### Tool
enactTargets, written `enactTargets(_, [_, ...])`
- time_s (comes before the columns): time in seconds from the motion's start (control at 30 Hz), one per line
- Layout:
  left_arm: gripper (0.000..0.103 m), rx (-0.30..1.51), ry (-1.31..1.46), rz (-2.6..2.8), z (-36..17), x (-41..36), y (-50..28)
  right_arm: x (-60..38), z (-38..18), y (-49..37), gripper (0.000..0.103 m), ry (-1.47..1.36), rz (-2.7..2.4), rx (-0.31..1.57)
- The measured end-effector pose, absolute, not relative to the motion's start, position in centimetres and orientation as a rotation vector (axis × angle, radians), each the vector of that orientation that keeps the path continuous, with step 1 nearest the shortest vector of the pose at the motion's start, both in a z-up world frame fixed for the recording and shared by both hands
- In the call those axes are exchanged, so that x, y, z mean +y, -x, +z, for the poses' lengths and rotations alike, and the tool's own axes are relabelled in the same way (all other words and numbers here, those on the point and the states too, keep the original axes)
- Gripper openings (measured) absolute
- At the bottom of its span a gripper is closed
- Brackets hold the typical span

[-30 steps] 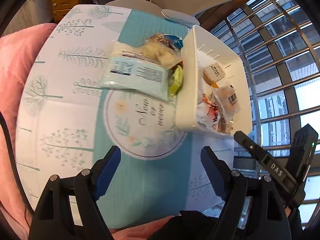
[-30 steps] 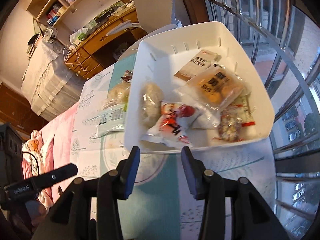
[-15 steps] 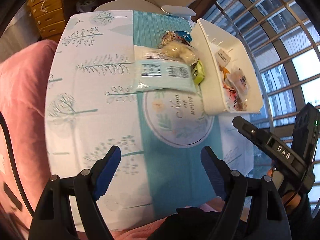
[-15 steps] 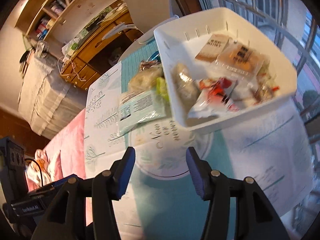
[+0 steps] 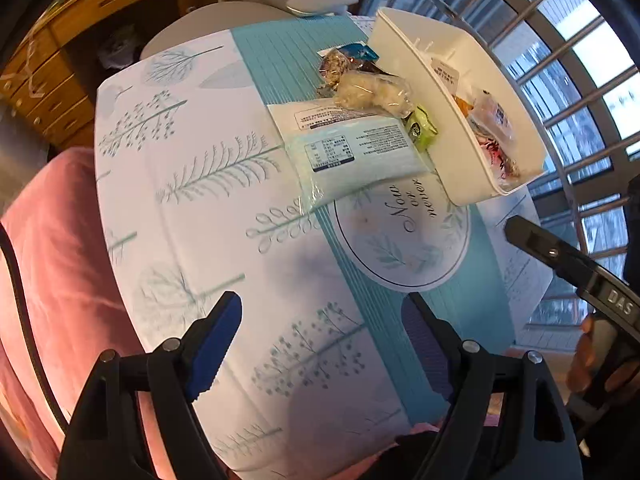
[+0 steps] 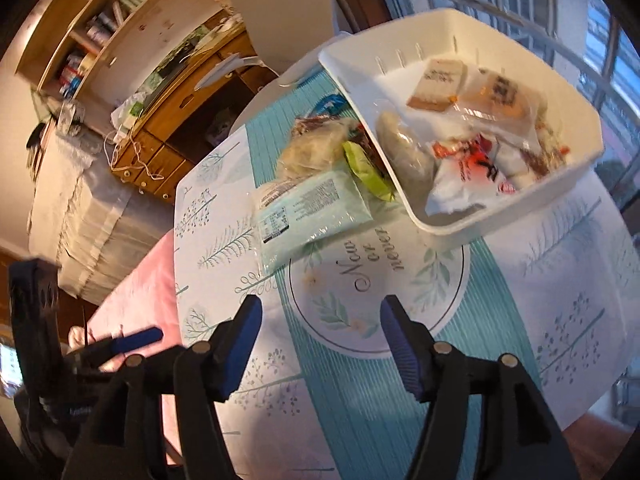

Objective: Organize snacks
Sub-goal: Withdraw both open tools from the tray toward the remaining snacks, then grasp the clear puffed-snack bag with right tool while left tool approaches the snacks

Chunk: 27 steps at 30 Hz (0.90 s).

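The white bin [image 6: 568, 168] stood on the far right part of the round table [image 5: 168, 208], and everything else is placed from it. Inside it lay several wrapped snacks: a tan packet [image 6: 438, 84] against its far wall, a clear bag of orange pieces [image 6: 502, 94] beside that, a grey-brown roll [image 6: 406, 150] along its left wall, and a red-and-white wrapper [image 6: 466, 168] toward its near wall. Just outside the bin's left wall, on the tablecloth, sat a small heap of snacks not yet put in: a pale blue flat pack [image 5: 356, 156] nearest the camera, a clear bag of pale lumps [image 5: 374, 92] resting partly on it, a green packet [image 5: 422, 128] touching the bin's wall, and a blue-tipped wrapper [image 5: 358, 51] toward the bin's far corner. A printed circle with script lettering [image 6: 372, 264] lay on the cloth just in front of the bin. The left gripper [image 5: 320, 344] hung over the cloth well short of the bin, jaws spread wide with nothing between them. The right gripper [image 6: 320, 332] hung above the near edge of the printed circle, also short of the bin; its jaws had just been opening and held nothing, standing released. A pink cushion [image 5: 60, 240] showed past the table edge, on the side away from the bin.
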State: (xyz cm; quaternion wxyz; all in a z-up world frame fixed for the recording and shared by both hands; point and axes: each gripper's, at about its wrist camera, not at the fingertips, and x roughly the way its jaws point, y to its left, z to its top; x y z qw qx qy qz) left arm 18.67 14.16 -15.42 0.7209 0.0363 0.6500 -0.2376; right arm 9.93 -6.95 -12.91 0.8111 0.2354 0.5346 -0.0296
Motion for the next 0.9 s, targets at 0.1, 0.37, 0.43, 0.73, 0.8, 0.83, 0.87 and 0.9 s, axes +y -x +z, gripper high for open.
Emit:
enactTargets(0.1, [0.081,1.435,-0.129,-0.555,-16.1,13.7,-20.2,-6.6,-12.6,-10.8,0.064,-0.425,-0.051,1.138])
enactTargets(0.37, [0.081,1.41,-0.322,-0.64,-18.1,11.0,-24.5,-6.3,-12.3,-14.5,0.068,-0.193,0.03,1.112])
enactTargets(0.43, [0.081,1.394,-0.366,-0.671,-18.6,10.3,-25.6,-6.2,-12.5,-15.4,0.069,-0.134,0.05,1.112])
enactTargets(0.73, [0.089,1.344,-0.541,-0.852,-20.5,6.6,-29.5,-4.5,-13.1,-18.6,0.07,0.187,0.128,1.053])
enactTargets(0.8, [0.091,1.346,-0.566,-0.875,-21.0,6.0,-30.0,-4.0,-13.3,-19.1,0.07,0.248,0.141,1.031])
enactTargets(0.83, [0.092,1.355,-0.584,-0.893,-21.4,5.5,-30.3,-3.6,-13.5,-19.4,0.07,0.29,0.146,1.019])
enactTargets(0.87, [0.093,1.36,-0.6,-0.905,-21.7,5.1,-30.5,-3.3,-13.7,-19.5,0.07,0.322,0.146,1.011])
enactTargets(0.9, [0.094,1.363,-0.625,-0.918,-22.1,4.7,-30.7,-3.0,-14.0,-19.8,0.07,0.366,0.146,1.005])
